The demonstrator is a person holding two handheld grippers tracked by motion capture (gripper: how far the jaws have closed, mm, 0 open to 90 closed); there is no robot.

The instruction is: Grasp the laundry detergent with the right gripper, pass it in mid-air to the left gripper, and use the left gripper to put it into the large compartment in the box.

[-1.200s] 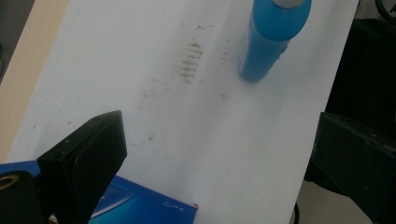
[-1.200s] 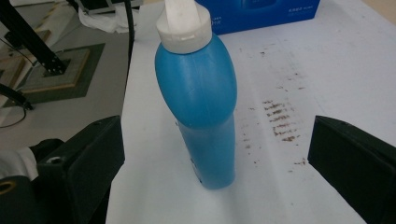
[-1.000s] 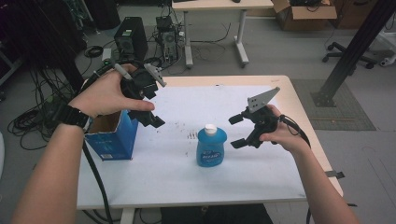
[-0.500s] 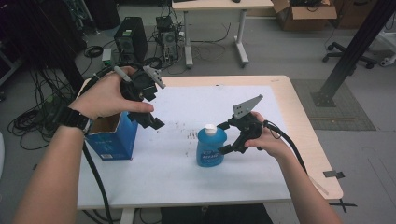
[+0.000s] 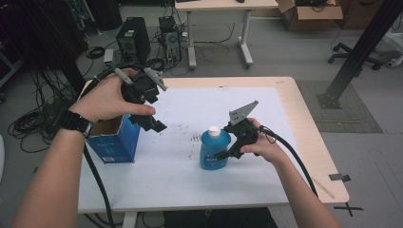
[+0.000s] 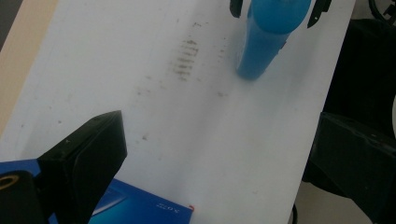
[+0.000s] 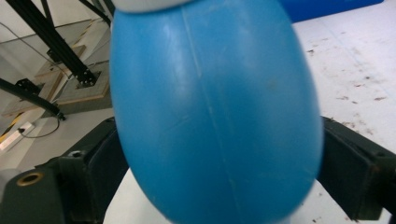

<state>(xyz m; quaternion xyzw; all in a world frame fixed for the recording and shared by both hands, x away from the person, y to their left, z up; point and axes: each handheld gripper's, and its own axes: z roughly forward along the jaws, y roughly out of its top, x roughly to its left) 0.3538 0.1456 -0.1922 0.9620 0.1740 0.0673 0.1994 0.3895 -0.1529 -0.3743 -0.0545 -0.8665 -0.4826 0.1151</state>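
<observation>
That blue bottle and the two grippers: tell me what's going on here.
A person works at the white-topped table with a gripper in each hand. The right gripper has its jaws on either side of the upright blue bottle; whether they press it yet is unclear. The left gripper hangs open and empty above the table, next to an open blue box.

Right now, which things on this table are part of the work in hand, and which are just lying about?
In the job:
- blue bottle, standing between the right gripper jaws
- open blue box, beside the left gripper

Lying about:
- computer tower and cardboard box on the floor
</observation>
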